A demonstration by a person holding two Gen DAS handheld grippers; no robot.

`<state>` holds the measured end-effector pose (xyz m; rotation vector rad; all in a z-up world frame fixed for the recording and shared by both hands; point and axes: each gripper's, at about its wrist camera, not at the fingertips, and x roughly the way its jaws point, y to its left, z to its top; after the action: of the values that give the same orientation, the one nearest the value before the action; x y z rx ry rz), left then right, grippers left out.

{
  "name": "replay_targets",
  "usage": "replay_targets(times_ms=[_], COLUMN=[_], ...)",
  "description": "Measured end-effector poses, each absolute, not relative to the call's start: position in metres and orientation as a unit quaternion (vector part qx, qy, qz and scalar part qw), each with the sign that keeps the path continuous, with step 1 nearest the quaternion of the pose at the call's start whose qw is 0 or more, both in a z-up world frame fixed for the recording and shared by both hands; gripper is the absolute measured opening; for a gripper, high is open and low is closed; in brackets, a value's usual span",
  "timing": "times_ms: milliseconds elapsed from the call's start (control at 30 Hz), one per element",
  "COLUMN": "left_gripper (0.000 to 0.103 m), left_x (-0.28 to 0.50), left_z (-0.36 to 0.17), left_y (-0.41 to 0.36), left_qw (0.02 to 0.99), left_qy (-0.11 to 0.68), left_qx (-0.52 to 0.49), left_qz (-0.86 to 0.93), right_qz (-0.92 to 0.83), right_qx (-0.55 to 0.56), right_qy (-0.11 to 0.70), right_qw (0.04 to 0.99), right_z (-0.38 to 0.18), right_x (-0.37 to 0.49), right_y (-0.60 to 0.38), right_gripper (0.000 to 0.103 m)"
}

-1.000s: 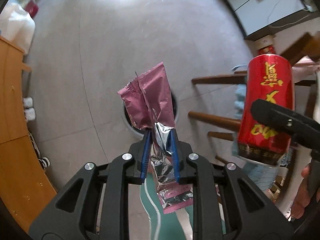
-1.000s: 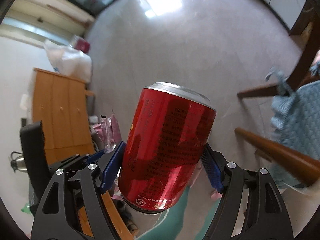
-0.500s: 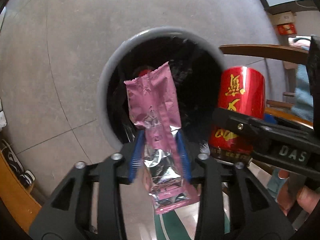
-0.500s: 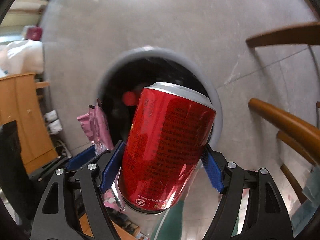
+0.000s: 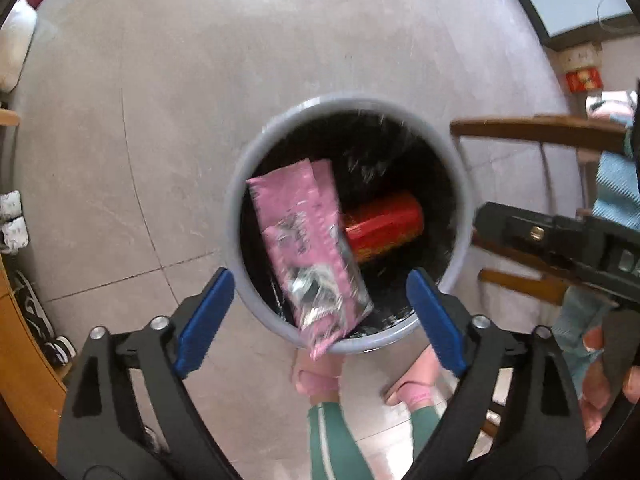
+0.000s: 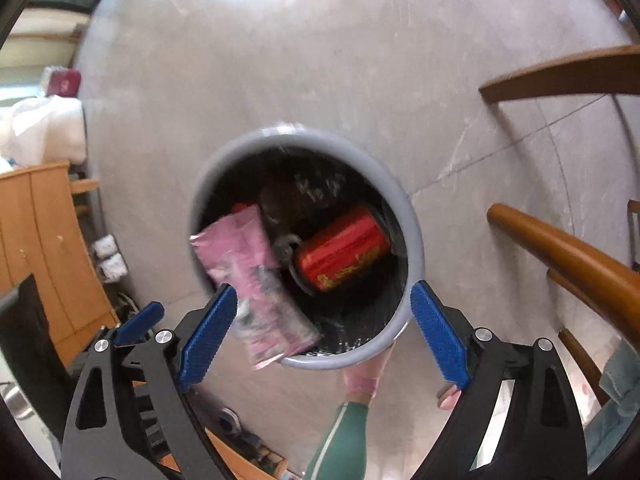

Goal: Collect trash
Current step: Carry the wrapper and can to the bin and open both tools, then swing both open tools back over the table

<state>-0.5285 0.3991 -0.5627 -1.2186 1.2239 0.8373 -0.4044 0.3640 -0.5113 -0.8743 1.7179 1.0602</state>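
A grey round trash bin (image 5: 240, 184) with a black liner stands on the floor below both grippers; it also shows in the right wrist view (image 6: 414, 240). A pink foil wrapper (image 5: 308, 248) is in mid-air over the bin's near rim, free of any finger; it also shows in the right wrist view (image 6: 256, 280). A red can (image 5: 384, 226) lies on its side inside the bin, also seen in the right wrist view (image 6: 344, 254). My left gripper (image 5: 320, 316) is open and empty above the bin. My right gripper (image 6: 320, 332) is open and empty too.
Wooden chair rails (image 6: 568, 256) stand to the right of the bin. A wooden cabinet (image 6: 36, 248) is at the left with shoes (image 5: 12, 220) beside it. The person's feet in pink slippers (image 5: 320, 376) stand just in front of the bin. The floor is grey tile.
Both grippers opened over the bin. The can left the right gripper and now lies in the bin. The wrapper left the left gripper and is falling.
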Motion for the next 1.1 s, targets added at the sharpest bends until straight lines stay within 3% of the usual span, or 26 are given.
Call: replay_targets(times_ms=[333, 467, 700, 900, 1100], left_gripper=[0.088, 0.088, 0.091, 0.092, 0.093], left_x=[-0.525, -0.537, -0.531, -0.457, -0.331], left_z=[-0.500, -0.438, -0.309, -0.189, -0.105], left_y=[0.392, 0.384, 0.377, 0.377, 0.335], left_qw=[0.580, 0.594, 0.630, 0.709, 0.794], left_qy=[0.515, 0.502, 0.508, 0.507, 0.503], left_qx=[-0.512, -0.502, -0.452, -0.366, -0.271], left_qz=[0.369, 0.378, 0.376, 0.325, 0.208], right_qz=[0.451, 0.484, 0.574, 0.591, 0.500], right_qx=[-0.320, -0.305, -0.224, -0.161, -0.112], right_qy=[0.691, 0.676, 0.631, 0.573, 0.564], right_qw=[0.465, 0.466, 0.472, 0.544, 0.647], right_z=[-0.422, -0.358, -0.188, -0.064, -0.013], right_x=[-0.388, -0.395, -0.395, -0.324, -0.214], right_y=[0.365, 0.364, 0.354, 0.310, 0.210], right_gripper=[0.088, 0.088, 0.088, 0.088, 0.088])
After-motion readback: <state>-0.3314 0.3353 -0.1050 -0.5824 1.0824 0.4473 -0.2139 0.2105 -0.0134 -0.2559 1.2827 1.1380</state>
